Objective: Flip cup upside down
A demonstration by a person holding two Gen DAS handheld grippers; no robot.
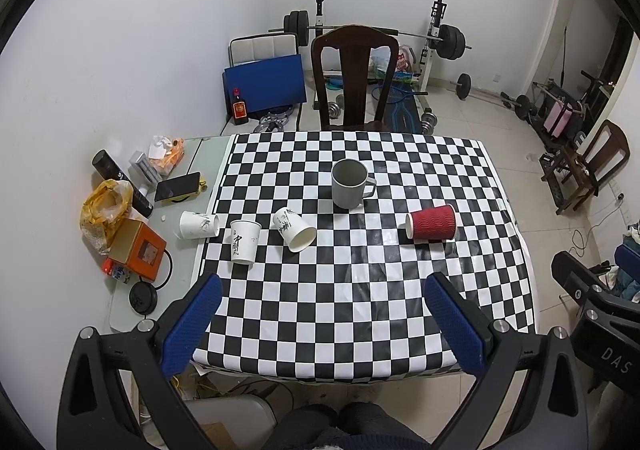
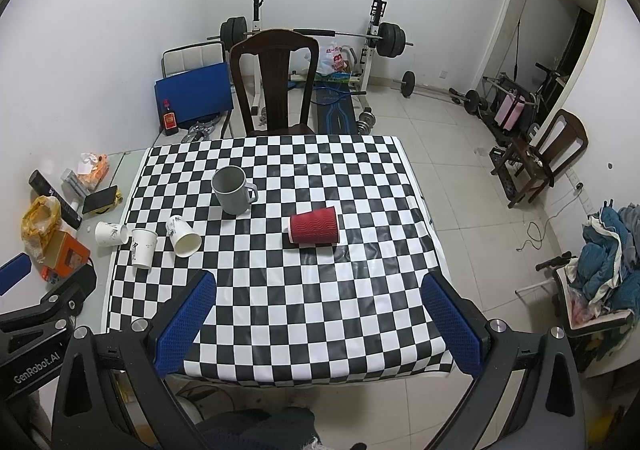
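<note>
Well ahead of both wide-spread, empty grippers (image 1: pixel 322 314) (image 2: pixel 318 316), red cup (image 2: pixel 314 229) on its side.

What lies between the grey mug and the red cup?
Only bare checkered cloth lies between the mug and the red cup; the right wrist view shows it.
</note>
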